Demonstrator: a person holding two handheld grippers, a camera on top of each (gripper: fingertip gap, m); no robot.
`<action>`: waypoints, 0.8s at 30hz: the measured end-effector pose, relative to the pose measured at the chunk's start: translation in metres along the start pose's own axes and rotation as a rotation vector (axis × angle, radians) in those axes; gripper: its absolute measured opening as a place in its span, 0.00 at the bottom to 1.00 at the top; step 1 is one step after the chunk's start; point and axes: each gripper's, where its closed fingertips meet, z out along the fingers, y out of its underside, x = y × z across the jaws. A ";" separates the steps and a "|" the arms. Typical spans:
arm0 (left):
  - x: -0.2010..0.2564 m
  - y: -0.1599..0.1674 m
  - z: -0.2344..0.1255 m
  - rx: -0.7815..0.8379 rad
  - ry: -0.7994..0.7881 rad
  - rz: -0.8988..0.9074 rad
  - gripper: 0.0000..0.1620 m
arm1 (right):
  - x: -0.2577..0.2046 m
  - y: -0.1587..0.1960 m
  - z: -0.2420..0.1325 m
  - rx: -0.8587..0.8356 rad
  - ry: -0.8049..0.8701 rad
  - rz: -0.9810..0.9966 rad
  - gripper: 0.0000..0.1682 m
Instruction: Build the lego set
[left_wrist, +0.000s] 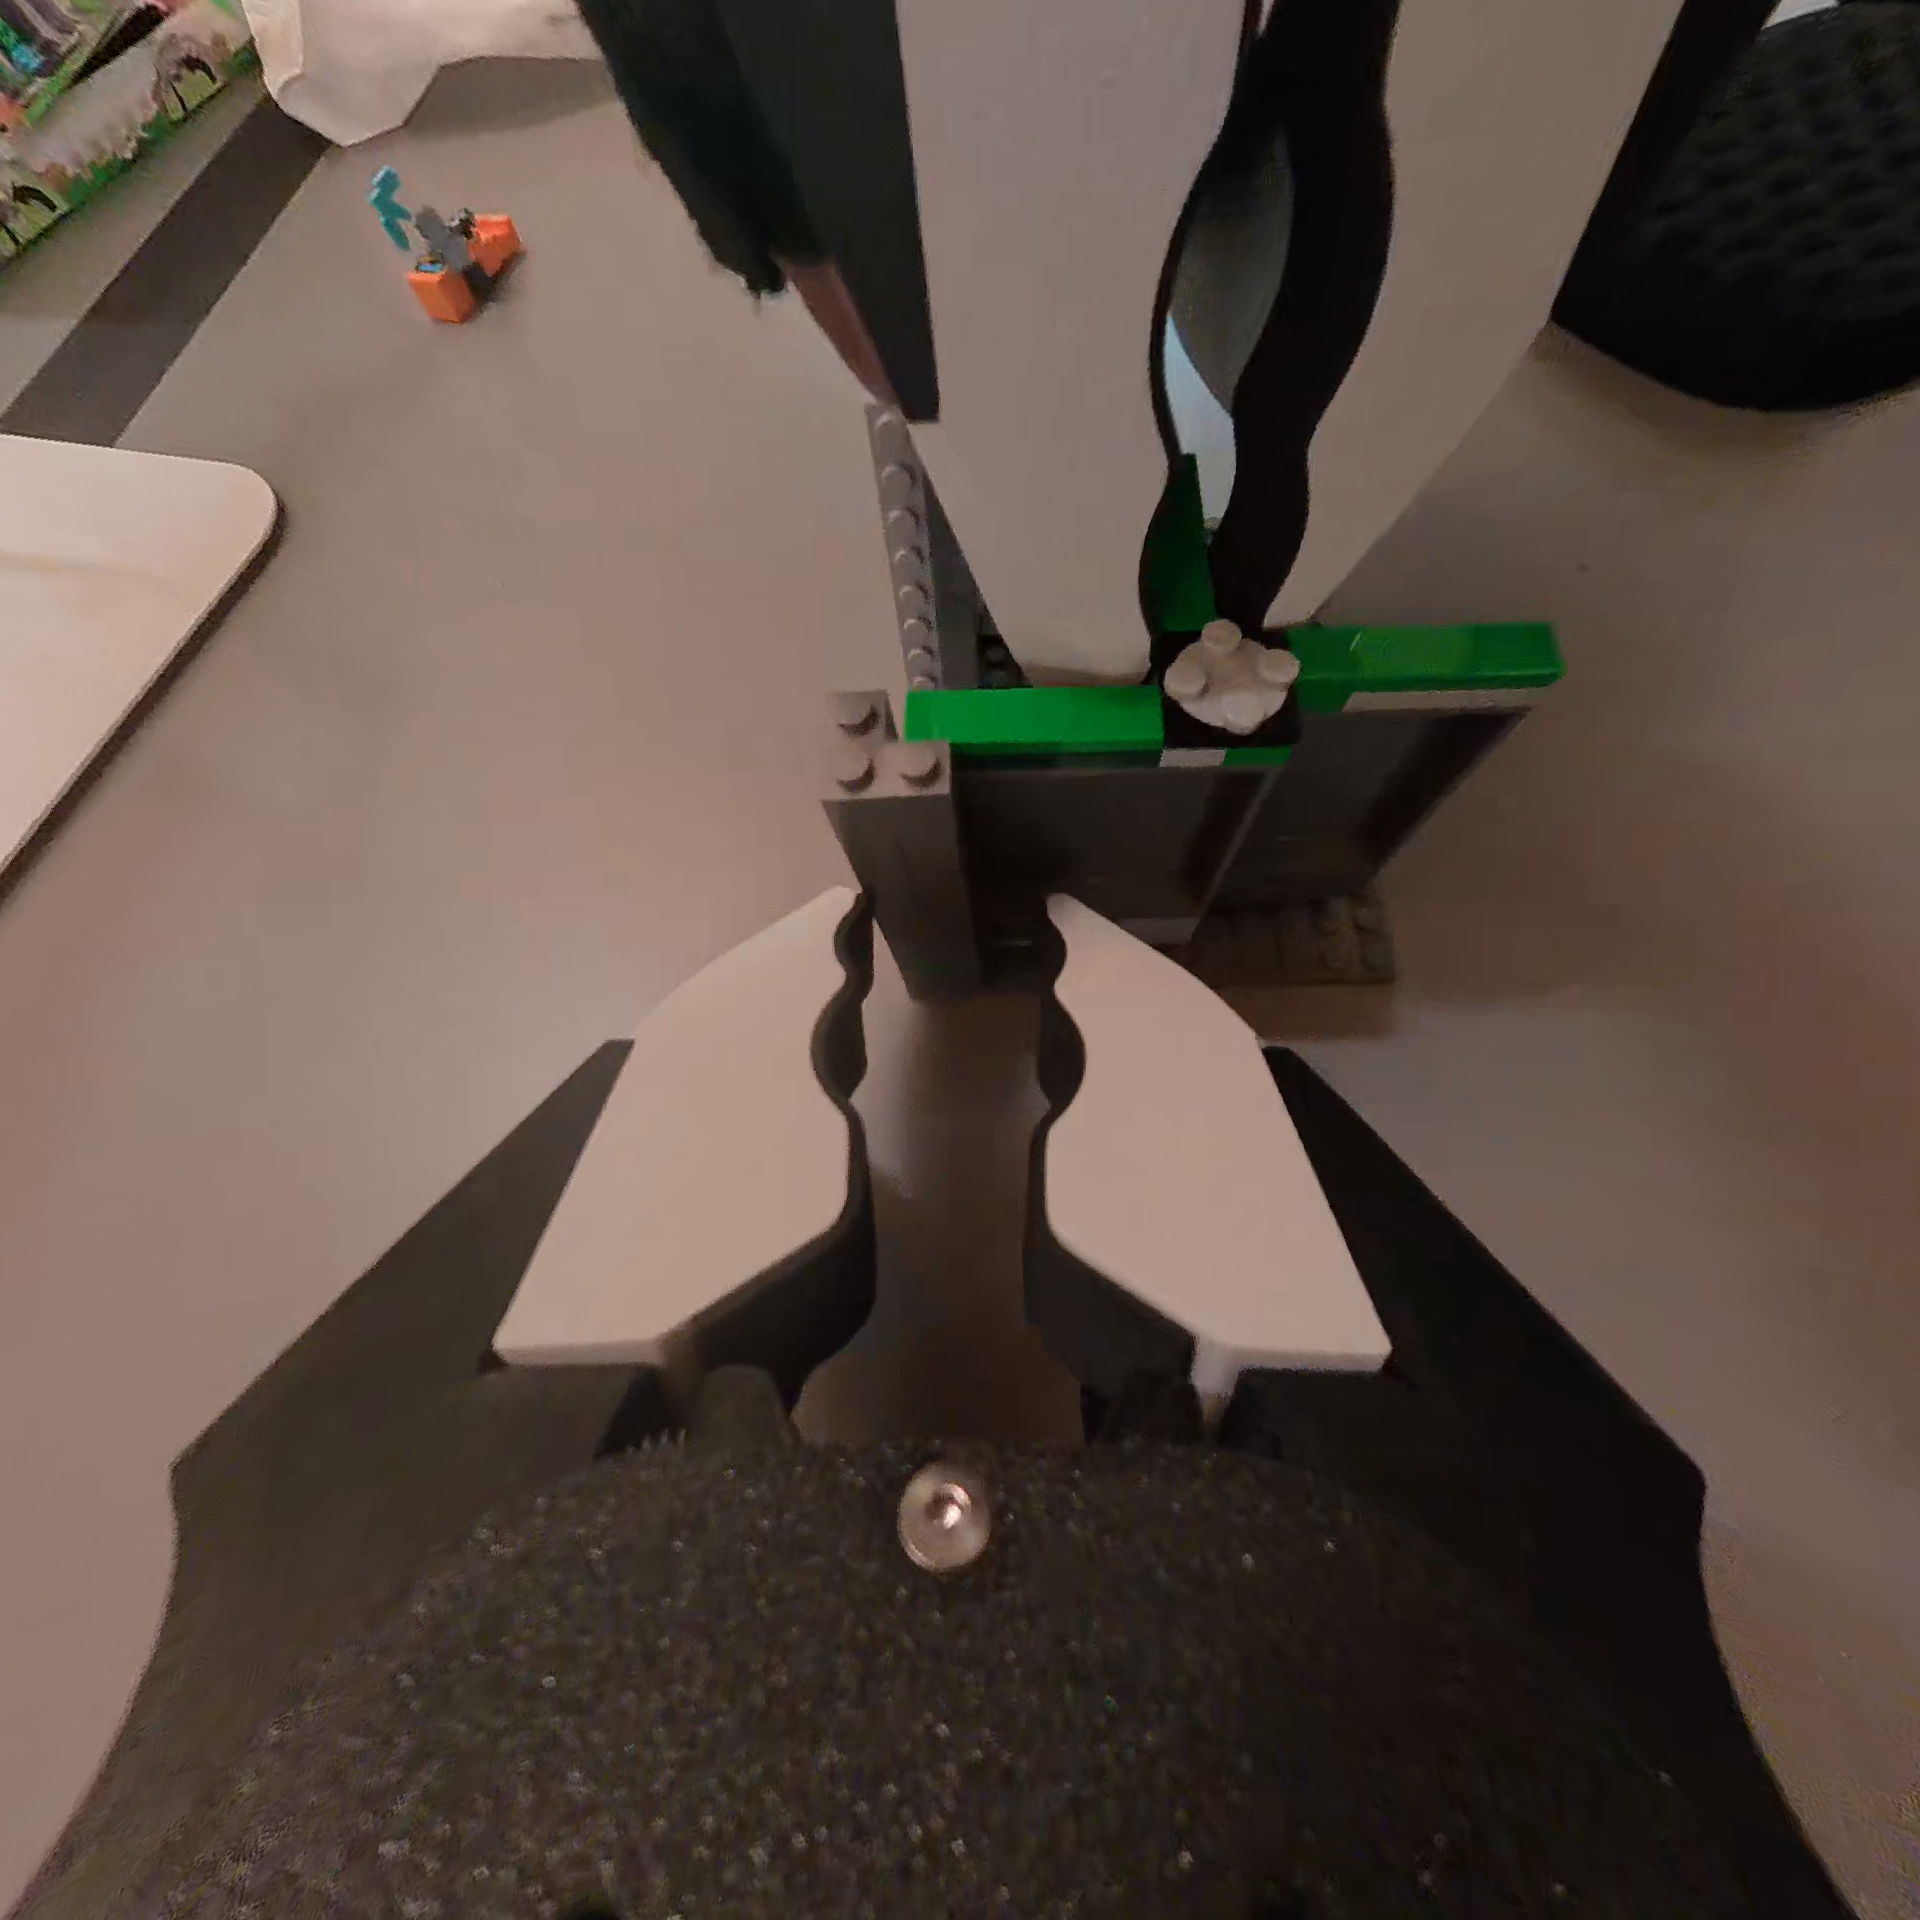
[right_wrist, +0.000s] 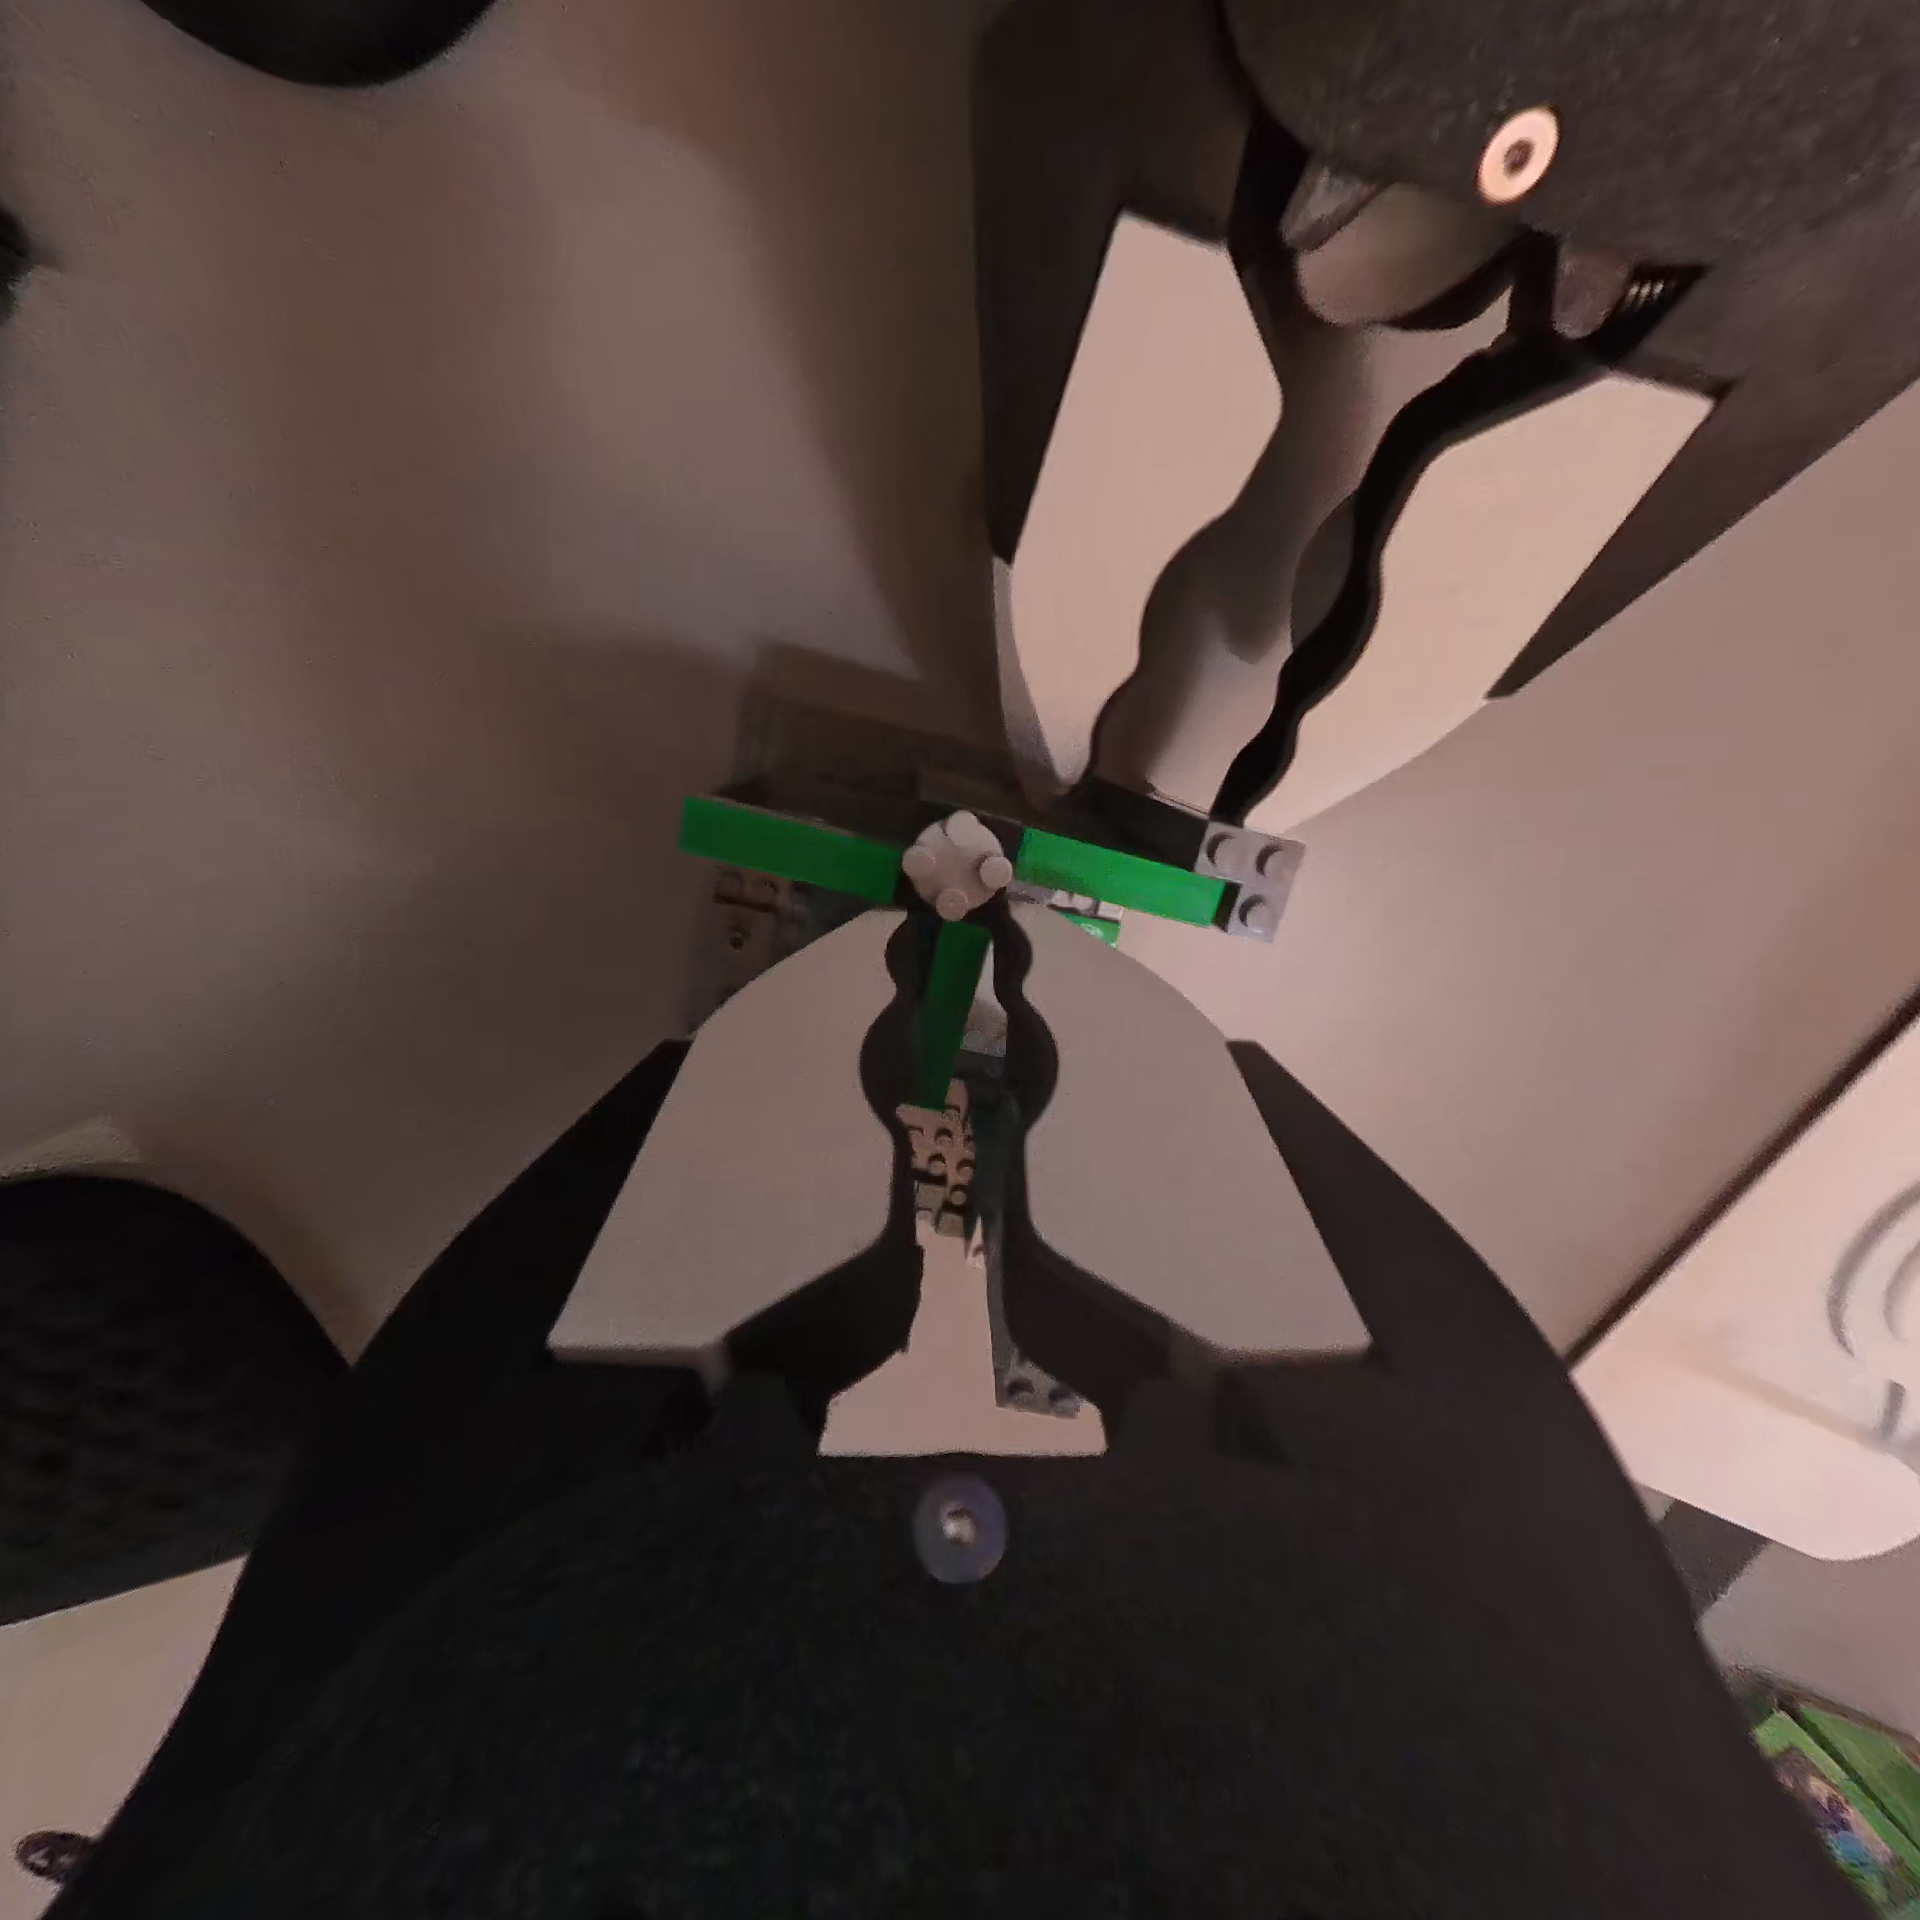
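Observation:
The lego build (left_wrist: 1091, 831) is a dark grey walled structure with green tiles (left_wrist: 1029, 717) on its top edges and a white round studded piece (left_wrist: 1231, 675) at the junction. My left gripper (left_wrist: 956, 909) is closed around the build's grey corner pillar (left_wrist: 914, 862). It shows in the right wrist view (right_wrist: 1143, 790), on the wall beside the grey studded corner (right_wrist: 1252, 873). My right gripper (right_wrist: 956, 935) is shut on the green-topped cross wall (right_wrist: 951, 997), just behind the white round piece (right_wrist: 956, 868). It enters the left wrist view from above (left_wrist: 1205, 561).
A small orange lego model (left_wrist: 462, 255) stands on the grey surface at far left. The lego box (left_wrist: 94, 125) and a white bag (left_wrist: 343, 62) lie beyond it. A white board (left_wrist: 104, 582) is at left. A black textured seat (left_wrist: 1787, 208) is at upper right. There is about 5 cm between the tips of the two grippers. The black textured seat (left_wrist: 1787, 208) sits 25 cm or so from the ends of my right fingers. It is also in sight in the right wrist view (right_wrist: 59, 1387).

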 end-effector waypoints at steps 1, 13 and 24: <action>-0.001 0.000 0.000 0.002 -0.009 0.001 0.17 | 0.000 0.000 0.000 0.006 0.003 -0.001 0.07; 0.003 0.000 0.003 -0.017 -0.057 0.057 0.12 | -0.008 0.004 -0.003 0.136 0.049 0.090 0.05; 0.005 -0.001 0.005 -0.017 -0.048 0.043 0.11 | -0.011 0.005 -0.003 0.131 0.026 0.139 0.05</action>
